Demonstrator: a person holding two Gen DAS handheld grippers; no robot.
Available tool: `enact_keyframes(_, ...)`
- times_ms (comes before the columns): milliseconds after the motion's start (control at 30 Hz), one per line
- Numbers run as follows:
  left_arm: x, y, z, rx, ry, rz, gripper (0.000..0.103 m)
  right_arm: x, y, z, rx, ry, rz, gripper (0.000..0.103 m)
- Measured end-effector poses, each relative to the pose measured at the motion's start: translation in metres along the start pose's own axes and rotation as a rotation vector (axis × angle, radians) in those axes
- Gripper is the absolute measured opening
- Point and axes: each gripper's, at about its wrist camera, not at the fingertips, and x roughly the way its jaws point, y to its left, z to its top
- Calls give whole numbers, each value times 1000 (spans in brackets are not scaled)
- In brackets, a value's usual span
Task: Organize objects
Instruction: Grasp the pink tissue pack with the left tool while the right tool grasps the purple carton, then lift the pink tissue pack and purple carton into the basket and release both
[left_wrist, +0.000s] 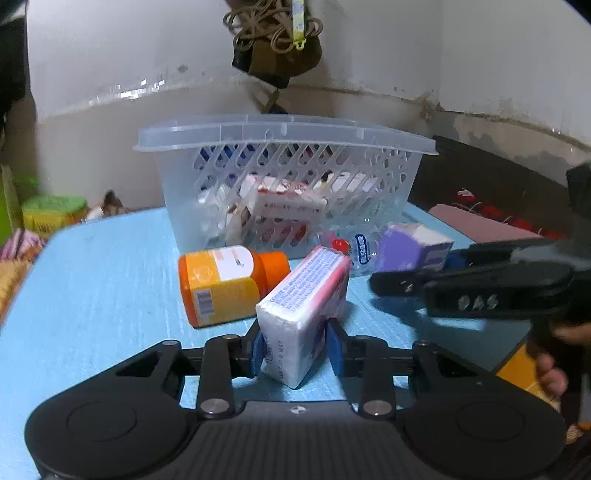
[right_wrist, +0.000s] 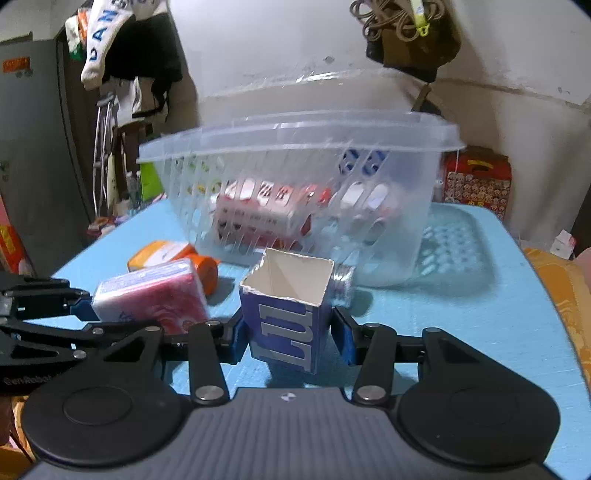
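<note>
From the left wrist we look low and forward along the fingers across the blue table, close to the clear basket ahead; from the right wrist we face the same basket from nearer and further right. Both views share the basket, the table, and the orange bottle; each catches the other gripper at its edge.

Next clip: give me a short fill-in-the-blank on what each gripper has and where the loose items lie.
1. The left gripper has its jaws on the pink and white ____.
2. The right gripper holds a small blue carton whose top is ____.
3. The orange bottle lies on its ____ on the blue table.
4. The clear basket stands ____ the bottle.

Missing words: packet; open; side; behind
</note>
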Motion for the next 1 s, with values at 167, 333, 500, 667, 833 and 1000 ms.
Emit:
enact_keyframes(167, -10, -2, 2, 18, -25, 21, 36, -19, -9, 5, 28, -34, 26, 51)
enact_keyframes(333, -21, -8, 5, 39, -58, 37, 36, -34, -13, 10, 36, -73, 31, 51)
enact_keyframes(500, -26, -12, 9, 56, -73, 59, 36, -38, -8, 10, 1, -75, 35, 50)
enact_keyframes(667, -40, -14, 13, 70, -117, 76, 36, -46, -2, 7, -44, -85, 44, 50)
enact_keyframes(833, -53, -10, 17, 74, -172, 115, 36, -47, -8, 3, -61, -82, 54, 50)
enact_keyframes(1000, -64, 0, 20, 47, -222, 139, 36, -53, -21, 1, -48, -96, 68, 50)
